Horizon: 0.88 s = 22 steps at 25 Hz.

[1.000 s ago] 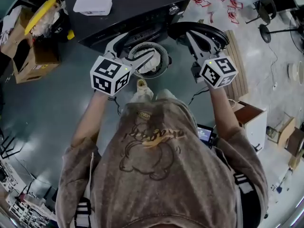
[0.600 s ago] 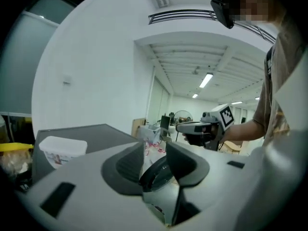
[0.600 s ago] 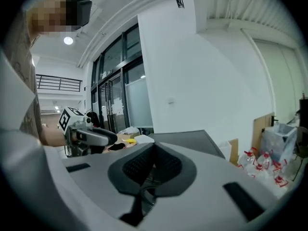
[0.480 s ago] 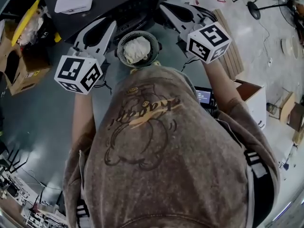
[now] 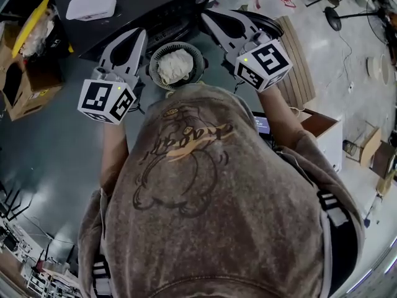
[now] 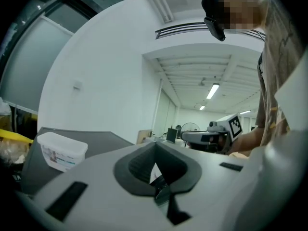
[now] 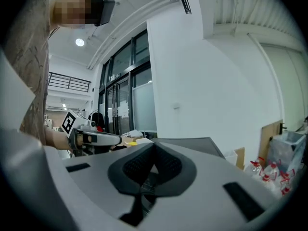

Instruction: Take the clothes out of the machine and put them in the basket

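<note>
A round grey basket (image 5: 197, 54) stands on the floor in front of the black machine (image 5: 155, 2), with a bundle of white clothes (image 5: 175, 66) inside it. My left gripper (image 5: 133, 37) hangs left of the basket, level, shut and empty. In the left gripper view its pads (image 6: 144, 165) meet with nothing between them. My right gripper (image 5: 209, 17) is held right of the basket, above the machine's open round door (image 5: 277, 27). Its pads (image 7: 137, 165) also meet on nothing. Each gripper shows in the other's view.
A white lidded box (image 5: 91, 5) lies on the machine's top. Cardboard boxes (image 5: 25, 85) with a yellow item stand at the left. At the right are a wooden slatted board (image 5: 299, 51), a brown and white cabinet (image 5: 324, 135) and floor fans.
The left gripper rose off the basket, swung out to its left and shut its jaws. The white clothes now lie loose in the basket. The right gripper rose too.
</note>
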Each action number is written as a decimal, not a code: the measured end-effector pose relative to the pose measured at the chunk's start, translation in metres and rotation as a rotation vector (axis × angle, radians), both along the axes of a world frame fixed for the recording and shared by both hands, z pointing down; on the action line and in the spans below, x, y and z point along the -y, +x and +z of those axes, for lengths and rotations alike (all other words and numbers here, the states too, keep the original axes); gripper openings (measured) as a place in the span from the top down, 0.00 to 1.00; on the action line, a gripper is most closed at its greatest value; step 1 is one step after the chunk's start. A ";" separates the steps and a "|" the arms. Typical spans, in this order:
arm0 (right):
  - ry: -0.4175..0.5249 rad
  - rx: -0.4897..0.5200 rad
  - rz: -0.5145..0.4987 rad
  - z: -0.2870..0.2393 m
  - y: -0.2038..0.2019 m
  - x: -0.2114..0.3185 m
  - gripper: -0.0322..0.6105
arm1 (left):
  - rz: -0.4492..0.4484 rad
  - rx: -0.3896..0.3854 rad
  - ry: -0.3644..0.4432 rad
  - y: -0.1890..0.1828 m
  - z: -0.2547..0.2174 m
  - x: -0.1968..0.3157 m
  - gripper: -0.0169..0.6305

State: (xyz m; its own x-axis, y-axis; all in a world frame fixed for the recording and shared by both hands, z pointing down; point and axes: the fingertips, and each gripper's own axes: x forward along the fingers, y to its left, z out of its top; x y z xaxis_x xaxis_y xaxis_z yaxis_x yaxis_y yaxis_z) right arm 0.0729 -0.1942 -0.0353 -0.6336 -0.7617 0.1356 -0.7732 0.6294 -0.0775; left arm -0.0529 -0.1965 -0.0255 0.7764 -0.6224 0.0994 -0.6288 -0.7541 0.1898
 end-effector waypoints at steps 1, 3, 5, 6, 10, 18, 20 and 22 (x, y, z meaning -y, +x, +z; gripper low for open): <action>-0.001 0.002 -0.004 0.004 0.000 0.002 0.96 | -0.004 0.001 0.001 0.000 0.003 0.001 0.96; -0.010 0.004 -0.018 0.014 -0.001 0.005 0.96 | -0.013 0.013 0.001 0.000 0.010 0.003 0.96; -0.023 0.012 -0.028 0.024 -0.001 0.006 0.96 | -0.020 0.026 0.001 0.001 0.018 0.004 0.96; -0.028 0.017 -0.031 0.028 0.000 0.007 0.96 | -0.025 0.030 0.001 0.001 0.022 0.004 0.96; -0.049 0.041 -0.023 0.043 0.004 0.010 0.96 | -0.049 0.041 0.001 0.001 0.036 0.003 0.96; -0.078 0.050 -0.009 0.068 0.005 0.025 0.96 | -0.107 0.029 -0.023 -0.005 0.064 0.019 0.96; -0.084 0.053 -0.002 0.074 0.007 0.028 0.96 | -0.121 0.018 -0.037 -0.007 0.069 0.023 0.96; -0.089 0.058 0.002 0.078 0.005 0.031 0.96 | -0.133 0.006 -0.050 -0.010 0.071 0.025 0.96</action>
